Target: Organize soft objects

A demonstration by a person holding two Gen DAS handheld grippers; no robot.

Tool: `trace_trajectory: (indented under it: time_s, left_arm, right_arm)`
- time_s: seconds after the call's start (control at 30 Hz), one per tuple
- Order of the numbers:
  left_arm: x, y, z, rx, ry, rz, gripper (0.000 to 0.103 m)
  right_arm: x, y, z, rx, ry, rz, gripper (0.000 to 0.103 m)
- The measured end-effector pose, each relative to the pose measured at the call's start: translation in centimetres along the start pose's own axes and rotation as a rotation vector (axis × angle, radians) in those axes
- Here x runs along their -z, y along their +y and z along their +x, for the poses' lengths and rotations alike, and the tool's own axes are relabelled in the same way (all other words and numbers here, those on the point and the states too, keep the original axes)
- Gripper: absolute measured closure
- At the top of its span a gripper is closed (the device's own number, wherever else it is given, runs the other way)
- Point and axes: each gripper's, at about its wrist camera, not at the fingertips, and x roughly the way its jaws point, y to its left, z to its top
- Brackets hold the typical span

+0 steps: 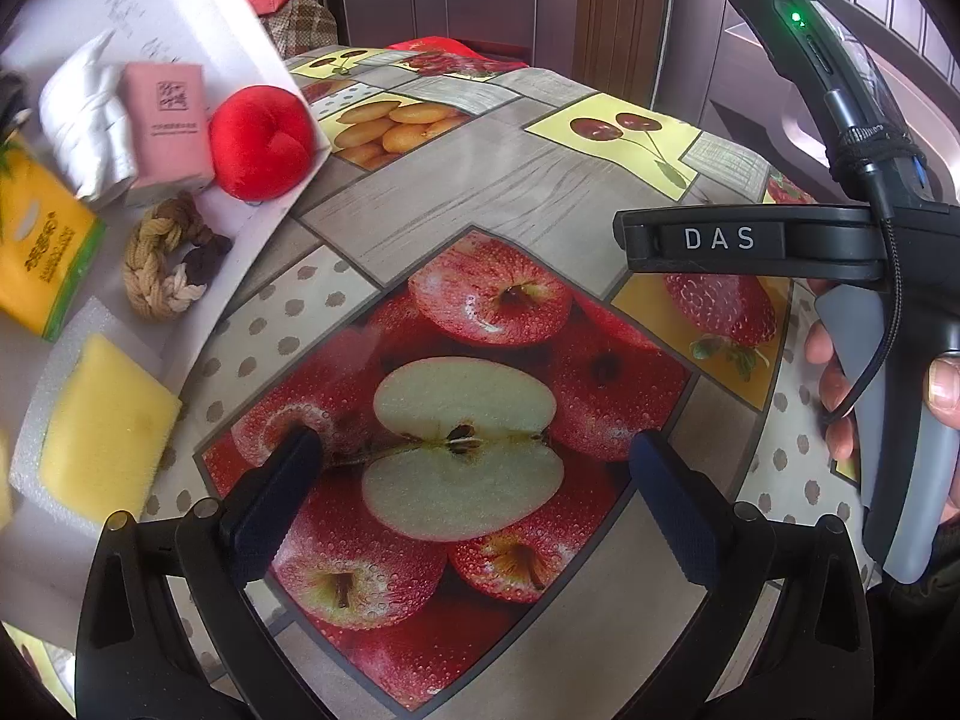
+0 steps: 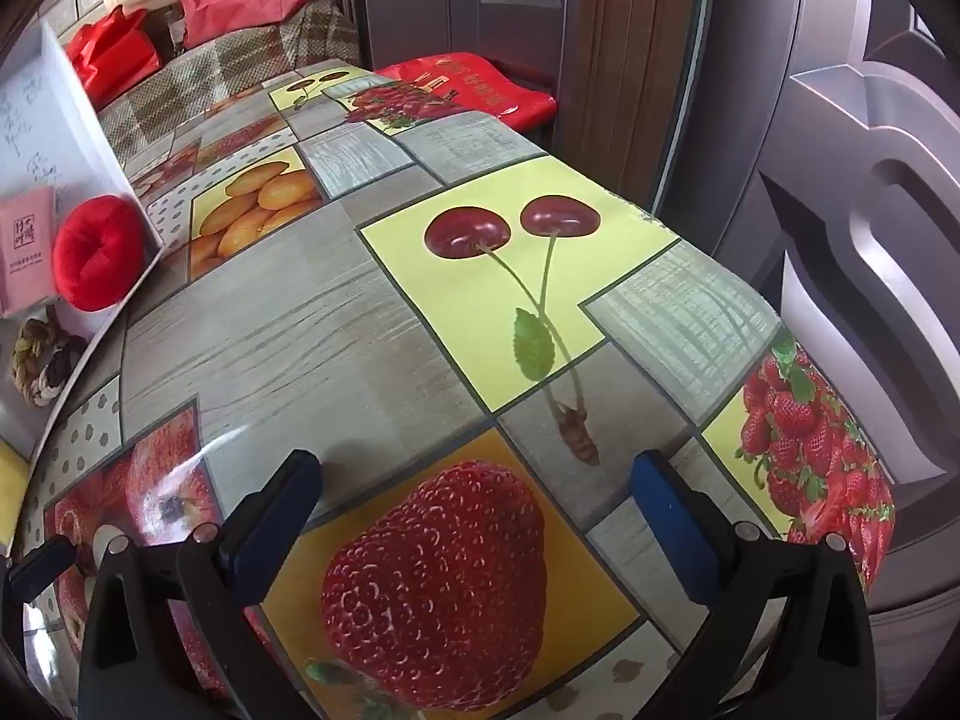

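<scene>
Both the left gripper [image 1: 474, 456] and right gripper [image 2: 477, 477] hover with fingers spread wide, holding nothing, over bare counter [image 1: 480, 180]; the soft things (red plush ball [image 1: 261, 141], yellow sponge [image 1: 105, 429]) crowd its left edge.

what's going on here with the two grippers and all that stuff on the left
A person holds two grippers over a fruit-print tablecloth. The left gripper and right gripper are both open and empty. The soft things, a red plush ball, braided rope, yellow sponge and pink packet, lie untouched on white paper at the left.

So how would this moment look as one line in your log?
left claw: open, empty | right claw: open, empty | red plush ball, braided rope ring, yellow sponge: untouched, left side
</scene>
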Motion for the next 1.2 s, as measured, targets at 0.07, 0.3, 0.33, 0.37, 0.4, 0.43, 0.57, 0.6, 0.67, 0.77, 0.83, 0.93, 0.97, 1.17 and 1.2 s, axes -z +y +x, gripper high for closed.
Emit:
trace_trajectory:
  time_s: [0.07, 0.3, 0.33, 0.37, 0.4, 0.43, 0.57, 0.6, 0.67, 0.77, 0.83, 0.93, 0.97, 1.17, 1.2]
  left_arm:
    - [0.0, 0.0, 0.0, 0.0, 0.0, 0.0, 0.001]
    - [0.0, 0.0, 0.01, 0.001, 0.0, 0.0, 0.001]
    - [0.01, 0.01, 0.0, 0.002, 0.0, -0.001, 0.001]
    - [0.01, 0.02, 0.0, 0.003, 0.001, -0.001, 0.001]
    - [0.02, 0.03, -0.03, 0.003, 0.0, -0.002, 0.001]
    - [0.03, 0.02, -0.04, 0.003, 0.001, -0.002, 0.001]
    - [-0.08, 0.14, -0.03, 0.003, 0.001, -0.002, 0.001]
    - [-0.06, 0.18, -0.06, 0.003, 0.001, -0.001, 0.001]
    - [0.0, 0.11, -0.09, 0.003, 0.001, -0.002, 0.001]
    - [0.02, 0.09, -0.08, 0.003, 0.001, -0.002, 0.001]
    - [0.02, 0.1, -0.08, 0.003, 0.001, -0.002, 0.001]
    - [0.01, 0.09, -0.08, 0.003, 0.001, -0.002, 0.001]
    - [0.01, 0.09, -0.08, 0.003, 0.001, -0.002, 0.001]
    - [0.0, 0.09, -0.07, 0.003, 0.001, -0.002, 0.001]
    - [0.01, 0.09, -0.08, 0.003, 0.001, -0.002, 0.001]
  right_arm:
    - [-0.02, 0.01, 0.02, 0.001, 0.0, 0.001, 0.0]
    - [-0.04, -0.05, 0.07, 0.001, 0.0, 0.001, 0.0]
    - [-0.03, -0.06, 0.07, 0.001, 0.0, 0.001, 0.0]
    - [-0.02, -0.07, 0.07, 0.001, 0.0, 0.002, 0.0]
    - [-0.01, -0.08, 0.07, 0.001, 0.0, 0.002, 0.0]
    - [-0.05, -0.07, 0.1, 0.001, 0.0, 0.0, 0.0]
    - [-0.14, -0.13, 0.06, 0.001, 0.0, 0.0, 0.0]
    - [-0.2, -0.15, 0.05, 0.001, 0.0, 0.0, 0.0]
    - [-0.04, 0.05, 0.08, 0.001, 0.001, 0.0, 0.0]
    - [-0.02, 0.07, 0.05, 0.001, 0.001, 0.0, 0.0]
    - [-0.02, 0.06, 0.05, 0.001, 0.001, -0.001, 0.0]
    - [-0.02, 0.04, 0.06, 0.0, 0.001, 0.0, 0.0]
    - [-0.01, 0.06, 0.05, 0.0, 0.001, 0.0, 0.0]
    - [-0.02, 0.07, 0.05, 0.0, 0.001, -0.001, 0.0]
    - [-0.03, 0.08, 0.05, 0.0, 0.001, -0.001, 0.0]
